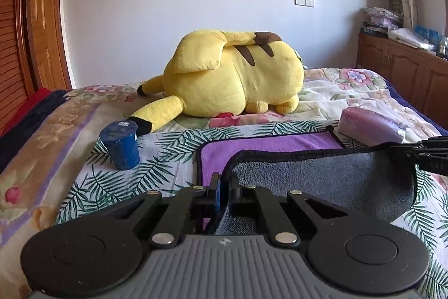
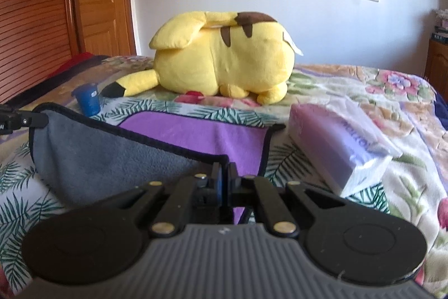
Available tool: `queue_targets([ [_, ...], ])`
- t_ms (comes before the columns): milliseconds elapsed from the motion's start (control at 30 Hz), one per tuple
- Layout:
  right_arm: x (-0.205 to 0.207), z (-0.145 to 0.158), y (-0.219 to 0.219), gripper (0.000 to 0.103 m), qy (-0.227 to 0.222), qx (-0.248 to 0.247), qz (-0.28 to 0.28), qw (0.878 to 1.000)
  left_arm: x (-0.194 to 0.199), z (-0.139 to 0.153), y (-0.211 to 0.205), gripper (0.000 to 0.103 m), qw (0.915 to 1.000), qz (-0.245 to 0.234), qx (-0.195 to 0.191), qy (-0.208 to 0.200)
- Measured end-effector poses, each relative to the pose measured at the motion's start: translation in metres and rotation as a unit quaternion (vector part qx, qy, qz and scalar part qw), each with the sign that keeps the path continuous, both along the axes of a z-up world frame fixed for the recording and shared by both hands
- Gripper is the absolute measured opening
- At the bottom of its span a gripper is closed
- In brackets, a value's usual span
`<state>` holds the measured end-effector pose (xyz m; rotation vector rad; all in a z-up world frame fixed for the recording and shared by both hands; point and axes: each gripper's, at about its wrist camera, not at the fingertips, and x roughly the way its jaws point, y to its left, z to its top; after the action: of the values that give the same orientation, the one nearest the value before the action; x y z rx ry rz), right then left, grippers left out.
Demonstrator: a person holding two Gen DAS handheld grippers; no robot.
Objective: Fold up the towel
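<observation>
Left wrist view: plush purple-grey towel [image 1: 322, 173], black-piped edge between left gripper [image 1: 224, 181] pads.

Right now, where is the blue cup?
The blue cup stands upside down on the bedspread, left of the purple towel and beside the Pikachu plush's black-tipped ear.

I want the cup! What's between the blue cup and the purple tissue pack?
The towel lies between the blue cup and the tissue pack on the bed, clearest in the right wrist view.
</observation>
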<state>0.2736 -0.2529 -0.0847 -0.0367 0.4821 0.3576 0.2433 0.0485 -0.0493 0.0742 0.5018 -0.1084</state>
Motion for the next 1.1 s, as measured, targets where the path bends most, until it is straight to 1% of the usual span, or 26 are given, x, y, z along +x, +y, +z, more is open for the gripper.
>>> queue_targets([
  [200,0.006,0.009,0.001,0.004,-0.011,-0.007,-0.001,1.0,0.007,0.003,-0.002,0.005,1.0,-0.004,0.002,-0.008],
  [333,0.012,0.007,0.002,0.004,-0.014,-0.01,0.001,1.0,0.018,0.005,-0.004,0.005,0.9998,-0.005,0.002,-0.018],
  [433,0.018,0.006,0.001,0.004,-0.017,-0.012,0.002,1.0,0.025,0.003,-0.007,0.005,0.9996,-0.004,0.01,-0.028],
  [600,0.029,0.005,0.001,0.004,-0.024,-0.02,-0.002,1.0,0.038,-0.002,-0.007,0.005,0.9995,-0.004,0.01,-0.029],
  [933,0.049,0.009,0.009,0.004,-0.046,-0.028,0.001,0.999,0.062,-0.003,-0.009,0.005,0.9989,-0.004,0.036,-0.031],
  [1100,0.06,0.01,0.013,0.004,-0.055,-0.035,-0.003,0.998,0.077,0.003,-0.016,0.005,0.9974,-0.014,0.059,-0.038],
])
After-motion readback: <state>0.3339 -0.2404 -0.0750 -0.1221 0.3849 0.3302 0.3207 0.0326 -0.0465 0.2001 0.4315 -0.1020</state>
